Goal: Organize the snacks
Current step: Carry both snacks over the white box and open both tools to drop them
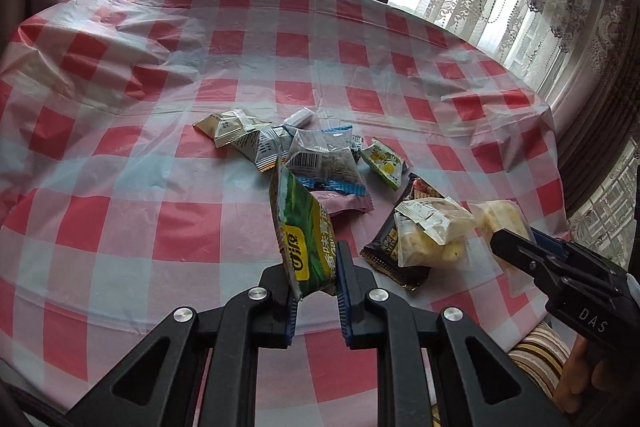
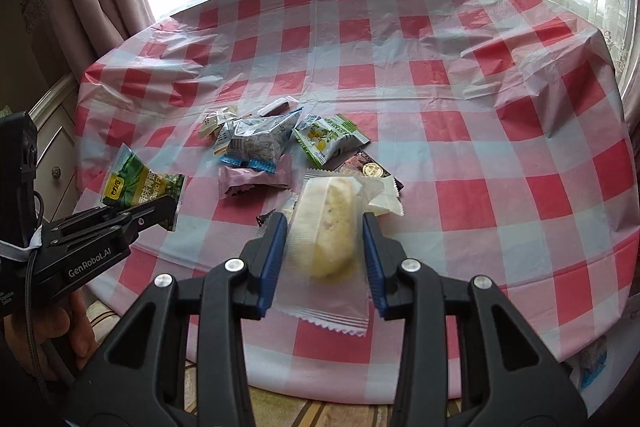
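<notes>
My left gripper (image 1: 316, 267) is shut on a green snack packet (image 1: 302, 227), held upright above the checked tablecloth; the same green snack packet (image 2: 140, 185) shows at the left of the right wrist view. My right gripper (image 2: 325, 247) is shut on a clear-wrapped yellow pastry (image 2: 326, 227), lifted off the table; that pastry (image 1: 500, 217) and the right gripper's black body sit at the right edge of the left wrist view. A pile of snack packets (image 1: 316, 155) lies mid-table, with a clear bag of yellow pieces (image 1: 430, 231) on a dark packet (image 1: 386, 251).
The round table wears a red and white checked plastic cloth (image 1: 160, 67), wrinkled at the far left. In the pile lie a blue-edged bag (image 2: 260, 143), a pink packet (image 2: 256, 181) and a lemon packet (image 2: 328, 137). Curtains and a window stand behind. A striped rug (image 1: 536, 359) lies below.
</notes>
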Demonstrator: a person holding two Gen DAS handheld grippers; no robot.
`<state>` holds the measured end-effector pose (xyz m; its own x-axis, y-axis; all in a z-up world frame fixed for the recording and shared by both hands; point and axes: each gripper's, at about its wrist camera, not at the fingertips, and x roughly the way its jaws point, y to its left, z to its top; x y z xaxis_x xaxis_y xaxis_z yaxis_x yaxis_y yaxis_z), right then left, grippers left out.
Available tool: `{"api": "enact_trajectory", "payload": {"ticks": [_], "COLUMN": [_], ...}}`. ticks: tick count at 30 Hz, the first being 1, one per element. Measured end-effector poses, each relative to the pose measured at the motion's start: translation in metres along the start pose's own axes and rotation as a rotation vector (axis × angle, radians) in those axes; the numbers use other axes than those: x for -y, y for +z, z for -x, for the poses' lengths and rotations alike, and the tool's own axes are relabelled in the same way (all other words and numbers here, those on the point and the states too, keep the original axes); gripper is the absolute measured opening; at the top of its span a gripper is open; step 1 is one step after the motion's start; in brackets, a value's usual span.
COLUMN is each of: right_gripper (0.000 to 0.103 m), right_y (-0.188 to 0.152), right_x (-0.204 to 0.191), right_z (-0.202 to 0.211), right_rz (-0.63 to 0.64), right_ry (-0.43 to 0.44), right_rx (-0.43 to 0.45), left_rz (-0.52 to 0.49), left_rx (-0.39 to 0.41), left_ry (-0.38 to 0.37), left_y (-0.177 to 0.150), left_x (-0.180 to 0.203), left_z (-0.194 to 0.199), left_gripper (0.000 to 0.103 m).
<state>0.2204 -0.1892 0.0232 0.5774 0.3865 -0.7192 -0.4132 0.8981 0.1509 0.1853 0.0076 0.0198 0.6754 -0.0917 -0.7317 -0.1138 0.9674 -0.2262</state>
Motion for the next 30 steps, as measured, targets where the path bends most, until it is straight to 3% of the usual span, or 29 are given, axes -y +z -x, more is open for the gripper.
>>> {"api": "enact_trajectory", "payload": {"ticks": [16, 25, 30], "right_gripper": [0.041, 0.041, 0.041], "right_y": [-0.034, -0.058, -0.077], "right_x": [0.092, 0.155, 0.186], "right_z": [0.049, 0.079, 0.090], "right_rz": [-0.165, -0.250, -0.286], "right_ry": [-0.065, -0.175, -0.242], "right_rx": [-0.015, -0.012, -0.032], "left_rz": [-0.247, -0.412, -0.471], "left_rx": [-0.086, -0.160, -0.213], "left_ry": [-0.139, -0.231, -0.322], "left_y": [-0.017, -0.030, -0.039], "left_x": [0.125, 0.198, 0.238], "left_z": [-0.007, -0.016, -0.019], "left_gripper": [0.017, 0.017, 0.017]}}
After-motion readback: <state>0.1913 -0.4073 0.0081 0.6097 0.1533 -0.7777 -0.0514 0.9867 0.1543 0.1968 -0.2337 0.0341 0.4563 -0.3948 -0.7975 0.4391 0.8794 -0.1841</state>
